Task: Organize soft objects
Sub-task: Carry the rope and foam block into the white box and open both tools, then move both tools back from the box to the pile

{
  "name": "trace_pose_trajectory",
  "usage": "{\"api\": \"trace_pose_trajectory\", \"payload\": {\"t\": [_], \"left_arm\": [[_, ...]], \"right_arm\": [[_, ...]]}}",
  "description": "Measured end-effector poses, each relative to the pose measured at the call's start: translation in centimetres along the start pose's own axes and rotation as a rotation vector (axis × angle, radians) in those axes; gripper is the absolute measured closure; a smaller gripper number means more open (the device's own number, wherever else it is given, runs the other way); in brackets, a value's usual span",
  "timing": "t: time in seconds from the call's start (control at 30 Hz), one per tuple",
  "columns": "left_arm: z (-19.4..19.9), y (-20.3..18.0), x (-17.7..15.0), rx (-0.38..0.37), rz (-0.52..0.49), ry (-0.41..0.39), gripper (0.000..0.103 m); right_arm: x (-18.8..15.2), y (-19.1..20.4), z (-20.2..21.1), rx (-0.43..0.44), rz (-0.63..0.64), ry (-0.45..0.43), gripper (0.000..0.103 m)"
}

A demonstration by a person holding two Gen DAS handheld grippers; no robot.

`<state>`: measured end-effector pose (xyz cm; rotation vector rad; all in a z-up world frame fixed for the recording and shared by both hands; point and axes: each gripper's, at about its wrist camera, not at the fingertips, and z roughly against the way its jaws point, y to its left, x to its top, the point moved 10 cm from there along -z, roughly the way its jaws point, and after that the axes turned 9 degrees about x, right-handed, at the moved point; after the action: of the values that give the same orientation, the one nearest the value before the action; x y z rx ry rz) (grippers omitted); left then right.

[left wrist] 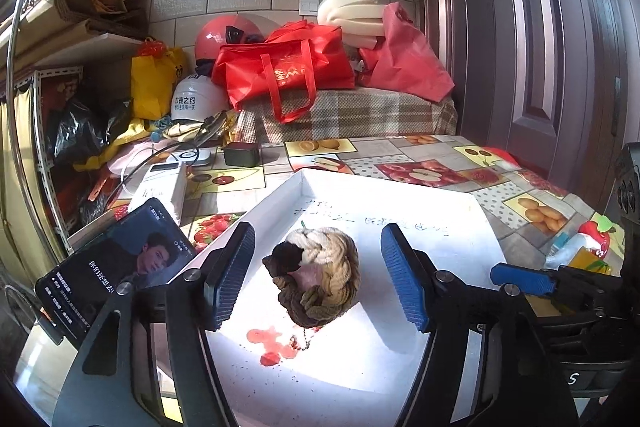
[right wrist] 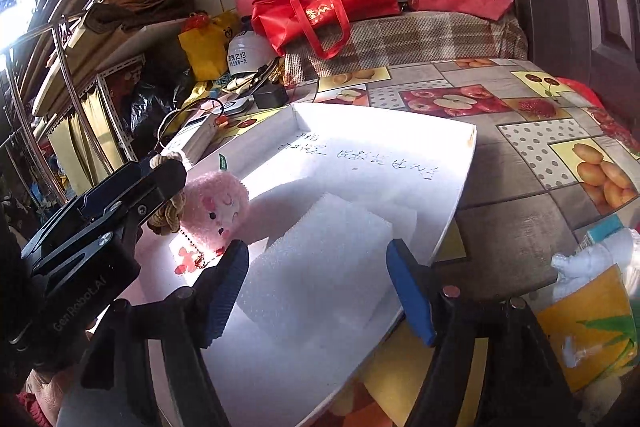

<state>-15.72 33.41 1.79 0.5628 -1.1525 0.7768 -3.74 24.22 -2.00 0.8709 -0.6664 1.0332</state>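
Observation:
A shallow white box (left wrist: 400,195) lies on the fruit-print tablecloth. In it sits a braided rope toy (left wrist: 320,275) of cream, tan and dark brown with a bead chain. My left gripper (left wrist: 316,283) is open, its blue pads on either side of the toy and apart from it. In the right wrist view a pink plush (right wrist: 218,205) leans against the rope toy (right wrist: 170,215), and a white foam block (right wrist: 320,263) lies in the box (right wrist: 380,131). My right gripper (right wrist: 316,293) is open with the foam block between its fingers, not touching.
A phone (left wrist: 116,267) stands at the box's left edge beside a white power strip (left wrist: 160,187) and cables. Red bags (left wrist: 280,67), helmets and foam sheets sit behind on a plaid cover. A yellow packet and white plastic (right wrist: 592,291) lie right of the box. The door is at right.

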Motion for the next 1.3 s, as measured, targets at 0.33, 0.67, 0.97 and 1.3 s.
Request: {"api": "trace_pose_trajectory", "payload": {"t": [0.33,0.67,0.97,1.3], "left_arm": [[1.1,1.6,0.7,0.014,0.064,-0.058,0.0],[1.4,3.3,0.8,0.047,0.131,-0.069,0.0],[2.7,1.1,0.0,0.001,0.088,-0.056,0.0],[5.8,-7.4,-1.2,-0.165,-0.086,-0.049,0.0]], "right_arm": [[1.1,0.5,1.8,-0.097,0.069,-0.098,0.001],[1.6,0.0,4.8,-0.114,0.047,-0.22,0.001],[0.0,-0.4,8.3,-0.078,0.052,-0.236,0.0],[0.7,-4.3,12.9,-0.15,0.006,-0.352,0.0]]}}
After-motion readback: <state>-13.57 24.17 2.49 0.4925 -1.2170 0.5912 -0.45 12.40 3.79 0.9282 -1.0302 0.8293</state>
